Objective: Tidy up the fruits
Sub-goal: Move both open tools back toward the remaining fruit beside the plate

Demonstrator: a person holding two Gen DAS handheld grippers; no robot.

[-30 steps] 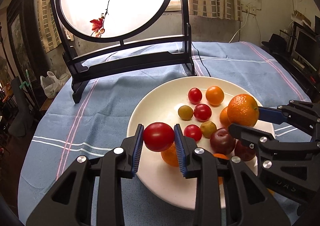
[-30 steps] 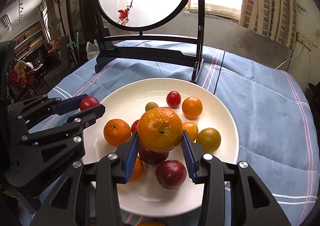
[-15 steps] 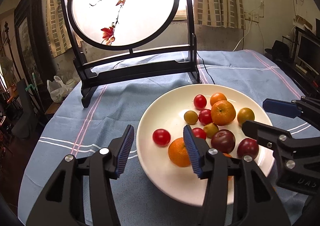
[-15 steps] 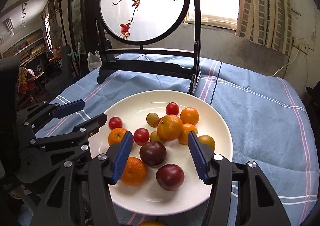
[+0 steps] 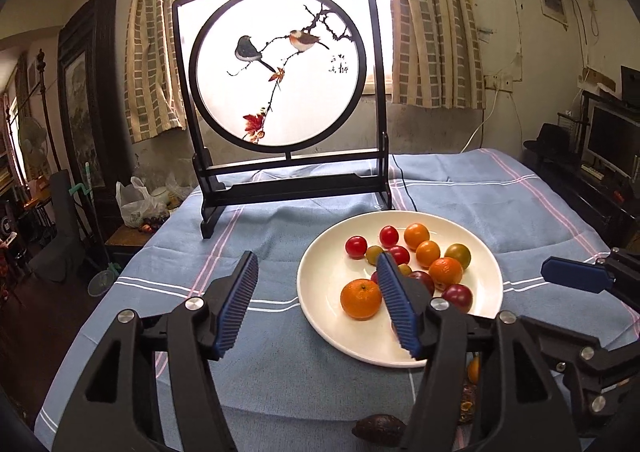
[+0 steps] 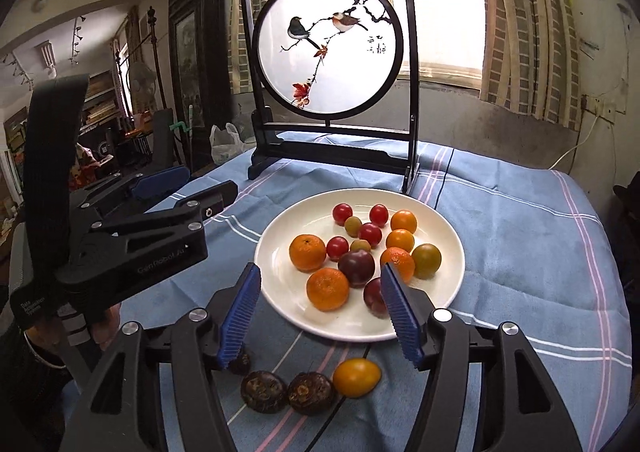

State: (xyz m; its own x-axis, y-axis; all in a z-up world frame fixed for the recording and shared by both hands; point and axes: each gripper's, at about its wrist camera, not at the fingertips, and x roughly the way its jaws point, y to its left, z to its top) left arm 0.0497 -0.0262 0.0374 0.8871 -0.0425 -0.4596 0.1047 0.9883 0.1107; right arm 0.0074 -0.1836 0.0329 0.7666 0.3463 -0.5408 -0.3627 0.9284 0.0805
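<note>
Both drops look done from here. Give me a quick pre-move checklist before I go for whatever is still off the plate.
1. Left hand-held gripper empty: ok, its jaws have just been opening and nothing is between them.
2. Right hand-held gripper empty: ok, jaws have just been opening too, nothing between them.
3. Released fruit settled on the white plate: ok, nothing hangs over the rim.
4. Fruit left off the plate: not ok, a yellow-orange fruit lies on the blue tablecloth just in front of the plate.
5. Two dark wrinkled pieces beside it: cannot tell what they are.
6. Path to the yellow-orange fruit: ok, nothing lies over it.
</note>
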